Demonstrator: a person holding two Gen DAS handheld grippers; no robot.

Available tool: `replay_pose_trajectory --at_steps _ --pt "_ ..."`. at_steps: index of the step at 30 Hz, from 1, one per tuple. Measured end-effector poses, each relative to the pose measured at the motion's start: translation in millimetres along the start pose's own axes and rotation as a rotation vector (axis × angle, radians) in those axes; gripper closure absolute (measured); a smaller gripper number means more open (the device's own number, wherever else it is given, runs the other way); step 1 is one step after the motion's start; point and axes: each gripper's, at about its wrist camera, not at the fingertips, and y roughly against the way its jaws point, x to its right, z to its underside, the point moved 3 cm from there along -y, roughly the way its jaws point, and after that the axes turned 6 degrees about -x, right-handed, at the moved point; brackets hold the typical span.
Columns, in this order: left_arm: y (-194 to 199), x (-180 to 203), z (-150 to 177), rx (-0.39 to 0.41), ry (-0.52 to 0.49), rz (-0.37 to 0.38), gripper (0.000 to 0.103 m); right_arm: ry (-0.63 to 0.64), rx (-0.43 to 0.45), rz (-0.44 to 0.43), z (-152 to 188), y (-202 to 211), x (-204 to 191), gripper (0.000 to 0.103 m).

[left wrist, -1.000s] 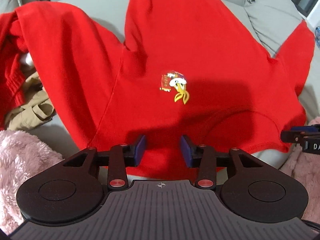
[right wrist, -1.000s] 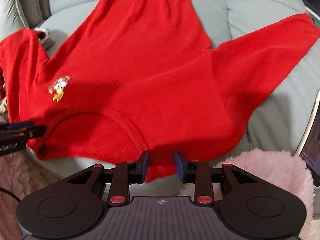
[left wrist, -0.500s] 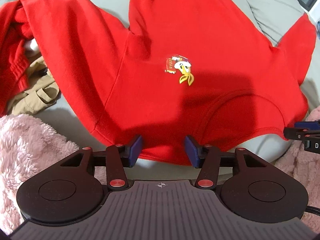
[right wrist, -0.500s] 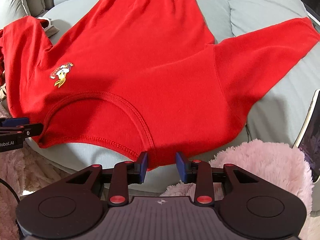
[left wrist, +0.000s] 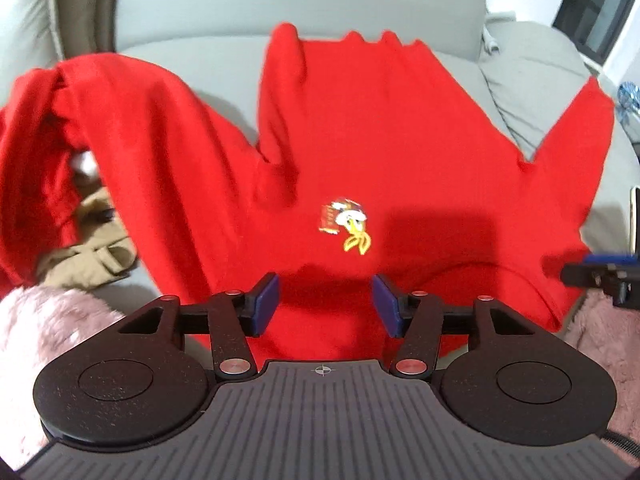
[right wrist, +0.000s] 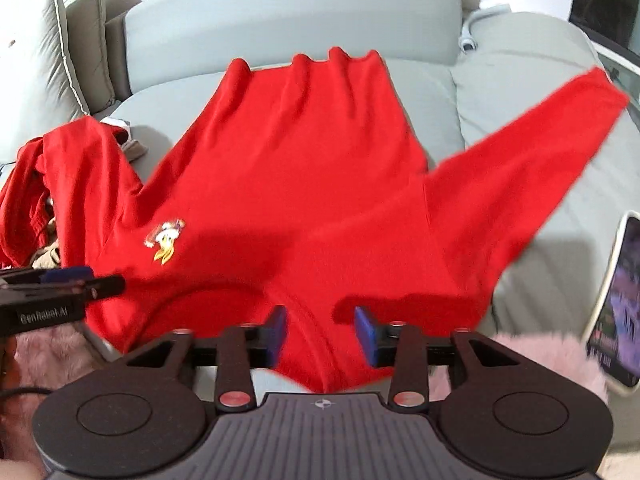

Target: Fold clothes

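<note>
A red sweatshirt point(left wrist: 400, 140) with a small cartoon bird logo point(left wrist: 348, 226) lies spread on a grey sofa, its collar end nearest me. It also fills the right wrist view point(right wrist: 304, 184), one sleeve stretching to the upper right point(right wrist: 532, 156). My left gripper point(left wrist: 326, 308) is open, its blue pads on either side of the shoulder edge left of the collar. My right gripper point(right wrist: 320, 332) is open, straddling the cloth at the collar's right side. Each gripper shows at the edge of the other's view.
The other sleeve is bunched at the left over a beige garment point(left wrist: 88, 256). A fluffy pink blanket point(left wrist: 44, 320) lies along the sofa's near edge. A phone point(right wrist: 616, 304) with a lit screen lies at the right. Grey sofa cushions point(right wrist: 280, 12) stand behind.
Both grippers have opened wider and moved forward over the sweatshirt's near edge, so cloth now lies between the pads. The sweatshirt itself has stayed in place.
</note>
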Motion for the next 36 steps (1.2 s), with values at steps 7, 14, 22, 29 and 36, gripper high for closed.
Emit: replay_pose_trajectory --at_steps 7,14,22,29,36 --pt "-28.4 0.3 -1.7 -0.079 -0.047 -0.08 0.03 0.019 -0.075 0.023 -12.0 -31.3 4.5 0.047" --pt "-34.2 -14.9 -1.7 -0.112 0.015 -0.052 0.019 -0.003 -0.129 0.019 -3.0 -43.6 8.6 0.045" --pt "-29.1 -11.8 3.9 -0.133 -0.027 -0.08 0.02 0.024 -0.202 0.059 8.1 -37.6 3.0 0.045" --pt "-12.5 -19.8 8.2 -0.274 0.009 -0.033 0.048 0.04 -0.236 0.047 21.3 -8.9 5.5 0.058" --pt "10.0 -34.4 -51.3 -0.107 0.054 0.05 0.047 0.069 -0.058 -0.007 -34.8 6.2 10.8 0.058"
